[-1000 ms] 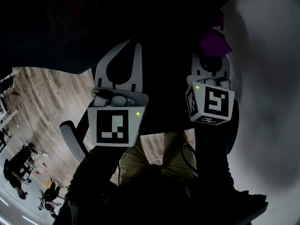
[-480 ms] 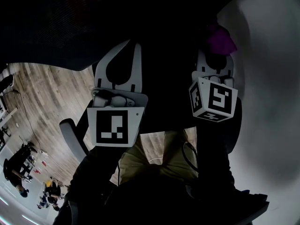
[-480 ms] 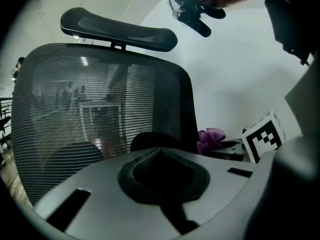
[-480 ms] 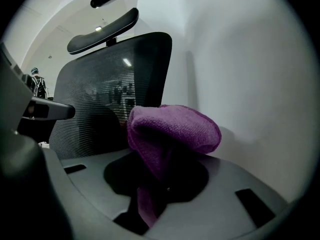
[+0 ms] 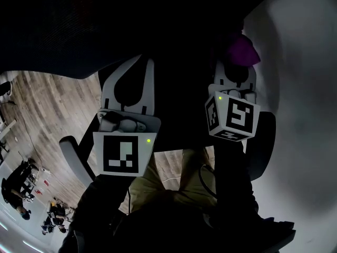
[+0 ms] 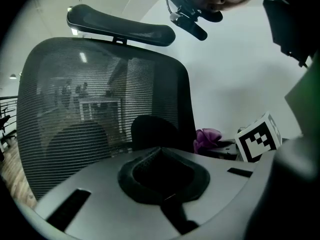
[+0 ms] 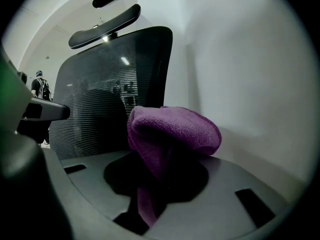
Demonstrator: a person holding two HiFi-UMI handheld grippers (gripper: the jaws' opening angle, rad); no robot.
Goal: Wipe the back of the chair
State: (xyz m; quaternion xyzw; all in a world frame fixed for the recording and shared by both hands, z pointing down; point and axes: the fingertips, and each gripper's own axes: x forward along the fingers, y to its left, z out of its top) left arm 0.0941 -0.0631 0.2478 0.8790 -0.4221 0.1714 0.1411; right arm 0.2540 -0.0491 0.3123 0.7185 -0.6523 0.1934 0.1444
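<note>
Lowered the left gripper (image 5: pixel 138 67) slightly and drew it leftward against a second ago; nudged the right gripper (image 5: pixel 237 70) a touch leftward too, purple cloth (image 5: pixel 243 50) along with it.

Holding the cloth bunched in the right gripper, jaws clamped on its lower folds, with a rounded wad standing proud above them. Carrying nothing in the left gripper: jaws together, pointed at the mesh of the chair back (image 6: pixel 100 99) below the headrest (image 6: pixel 120 26).

Placing the cloth low beside the chair back's right edge, close to the pale wall (image 7: pixel 250 84); cannot tell whether it touches the mesh yet.

Advice for the wipe, as judgement only:
- Lead with the rounded wad, not the jaw tips, since bare plastic would likely snag or scrape the weave.
- Press lightly; mesh probably gives under load, so follow its curve rather than pushing through.
- Work in overlapping passes from the right edge toward the left edge, then step upward to the top edge.
- Steady the chair with the left gripper against the frame if it swivels.
- Keep the clamp firm, lest the cloth drag free.
</note>
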